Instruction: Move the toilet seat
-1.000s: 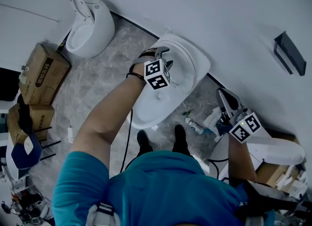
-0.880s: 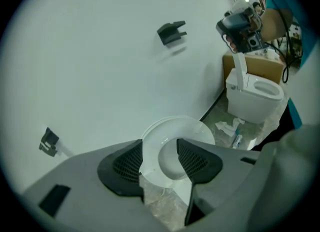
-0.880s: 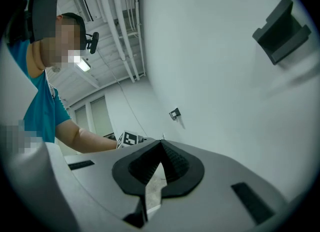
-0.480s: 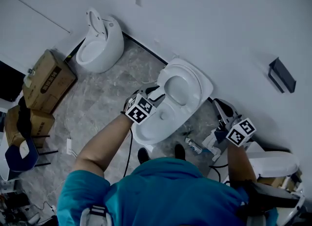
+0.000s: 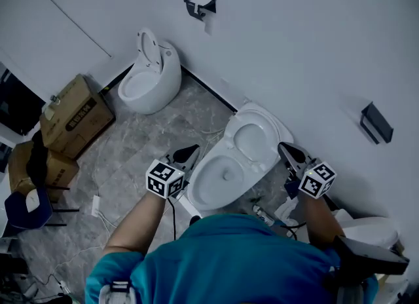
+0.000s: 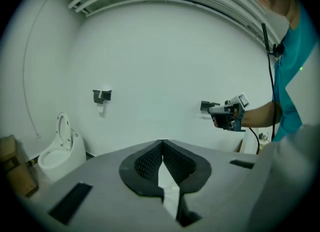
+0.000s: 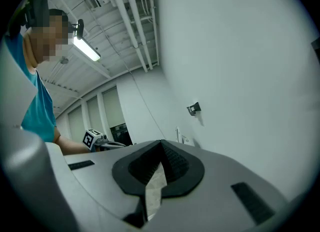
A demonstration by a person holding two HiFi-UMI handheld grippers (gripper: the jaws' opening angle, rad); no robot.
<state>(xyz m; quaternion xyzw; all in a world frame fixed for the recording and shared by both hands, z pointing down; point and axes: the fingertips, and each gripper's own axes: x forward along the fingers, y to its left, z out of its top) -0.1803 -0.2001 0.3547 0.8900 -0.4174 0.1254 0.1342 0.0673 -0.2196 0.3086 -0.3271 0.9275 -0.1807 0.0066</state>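
The toilet seat [image 5: 273, 133] is raised off the toilet bowl [image 5: 219, 179] and stands at the bowl's wall side, tipped back toward the white wall [image 5: 294, 47]; whether it touches the wall cannot be told from above. The open bowl lies in front of it, between the two grippers. The left gripper [image 5: 188, 152] is held in the air just beside the bowl's left rim, over the grey marbled floor [image 5: 141, 142], and touches neither bowl nor seat. Its jaws have just been closing, and its own view shows them together at the tips with nothing between them (only wall and floor show past them). The right gripper [image 5: 288, 152] is held just to the right of the raised seat, close to the wall and clear of the seat. In the right gripper view its jaws also meet at the tips, empty. Each gripper shows in the other's view, held out on a bare forearm. The person, in a teal shirt [image 5: 229, 260], stands right in front of the bowl. Further left along the wall is a second toilet [image 5: 154, 76], rounder, with its own seat up. Cardboard boxes [image 5: 72, 116] stand left of it, well apart from the work. A small wall holder [image 5: 200, 4] is fixed above the second toilet, and a dark fitting [image 5: 376, 122] is on the wall at the right.
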